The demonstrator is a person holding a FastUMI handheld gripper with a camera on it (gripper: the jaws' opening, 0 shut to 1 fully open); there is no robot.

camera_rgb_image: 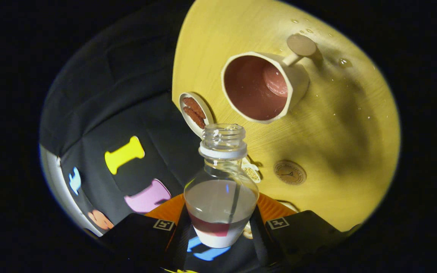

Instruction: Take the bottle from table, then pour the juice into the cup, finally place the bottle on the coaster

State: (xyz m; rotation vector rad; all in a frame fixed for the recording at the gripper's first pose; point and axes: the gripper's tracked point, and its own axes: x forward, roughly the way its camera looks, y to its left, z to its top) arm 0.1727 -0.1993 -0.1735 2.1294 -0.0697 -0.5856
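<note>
My gripper (220, 223) is shut on a clear plastic bottle (221, 189), both fingers pressing its rounded body. The bottle has no cap, a white neck ring, and a little dark red juice low inside. It is lifted and tilted, its open mouth pointing toward a cream cup (264, 85) that stands just beyond it on the yellow wooden table (347, 151). The cup holds dark red juice and has a round knob handle. A round brown coaster (290, 172) lies on the table to the right of the bottle's neck, near the fingers.
A small oval dish (195, 113) with two brown biscuits sits at the table's edge, left of the cup. A pale patterned item (252, 171) peeks out behind the bottle's shoulder. Water drops dot the table beyond the cup. The table's edge drops off left of the dish.
</note>
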